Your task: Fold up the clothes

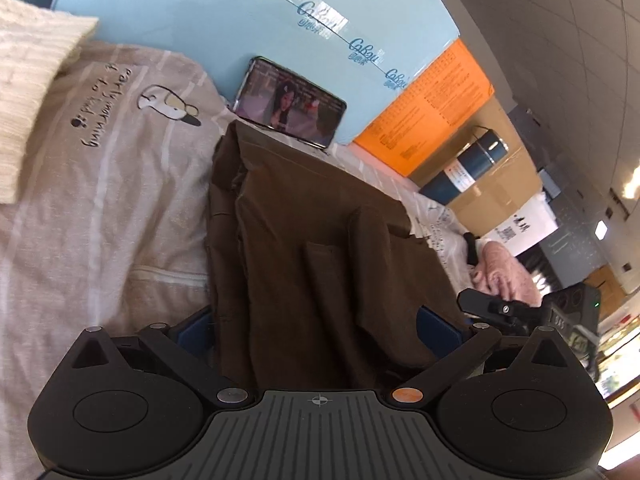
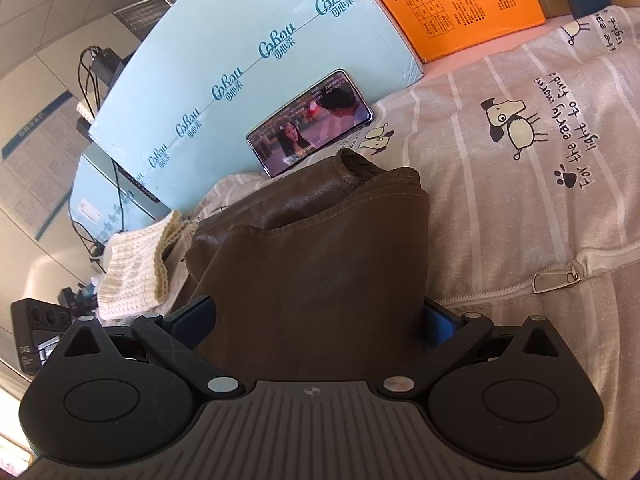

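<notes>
A brown garment (image 1: 312, 248) lies folded in layers on the grey striped bedsheet (image 1: 100, 200). My left gripper (image 1: 320, 332) stands wide open with the brown cloth bunched between its blue-padded fingers (image 1: 438, 330). The same brown garment (image 2: 316, 264) fills the right wrist view, its thick folded edge towards the phone. My right gripper (image 2: 316, 320) is also wide open, its fingers (image 2: 192, 316) on either side of the cloth. The fingertips are partly hidden by fabric in both views.
A phone (image 1: 290, 102) playing video leans against a light blue box (image 1: 224, 20); it also shows in the right wrist view (image 2: 310, 124). A cream knitted piece (image 2: 132, 264) lies beside the garment. An orange box (image 1: 424, 108), a blue flask (image 1: 464, 168) and pink fabric (image 1: 504, 272) sit to the right.
</notes>
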`<state>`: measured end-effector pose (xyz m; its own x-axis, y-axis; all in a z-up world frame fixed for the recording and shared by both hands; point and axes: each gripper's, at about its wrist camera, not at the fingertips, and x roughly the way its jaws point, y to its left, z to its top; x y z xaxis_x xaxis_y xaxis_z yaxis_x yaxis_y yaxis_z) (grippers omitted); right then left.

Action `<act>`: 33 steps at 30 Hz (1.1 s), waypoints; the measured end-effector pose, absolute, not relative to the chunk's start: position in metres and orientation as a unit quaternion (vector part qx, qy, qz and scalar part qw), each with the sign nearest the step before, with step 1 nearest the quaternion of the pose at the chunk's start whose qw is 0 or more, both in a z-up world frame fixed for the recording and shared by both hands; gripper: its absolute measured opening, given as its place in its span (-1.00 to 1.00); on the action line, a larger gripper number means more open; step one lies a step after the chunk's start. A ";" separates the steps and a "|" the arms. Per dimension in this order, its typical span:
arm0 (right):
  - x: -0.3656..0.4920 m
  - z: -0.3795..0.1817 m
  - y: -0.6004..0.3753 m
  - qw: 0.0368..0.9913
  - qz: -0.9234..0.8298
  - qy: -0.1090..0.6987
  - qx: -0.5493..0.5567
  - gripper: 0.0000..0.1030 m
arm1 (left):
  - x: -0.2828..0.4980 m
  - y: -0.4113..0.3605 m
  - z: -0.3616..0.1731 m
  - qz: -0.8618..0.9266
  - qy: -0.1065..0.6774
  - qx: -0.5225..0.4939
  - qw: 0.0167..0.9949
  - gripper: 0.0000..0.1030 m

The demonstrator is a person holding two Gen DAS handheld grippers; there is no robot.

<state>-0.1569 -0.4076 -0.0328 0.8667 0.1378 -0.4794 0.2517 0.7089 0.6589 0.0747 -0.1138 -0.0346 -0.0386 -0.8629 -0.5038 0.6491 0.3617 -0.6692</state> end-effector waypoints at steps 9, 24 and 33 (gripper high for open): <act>-0.162 -0.037 -0.411 0.880 0.027 0.232 0.414 1.00 | 0.056 -0.122 -0.041 -0.642 0.442 -0.150 0.608 1.00; -0.160 -0.044 -0.401 0.897 -0.003 0.234 0.375 -0.25 | 0.034 -0.122 -0.038 -0.585 0.338 -0.054 0.735 -0.26; -0.164 -0.031 -0.391 0.888 0.039 0.181 0.421 -0.50 | 0.032 -0.103 -0.026 -0.581 0.315 -0.096 0.745 -0.40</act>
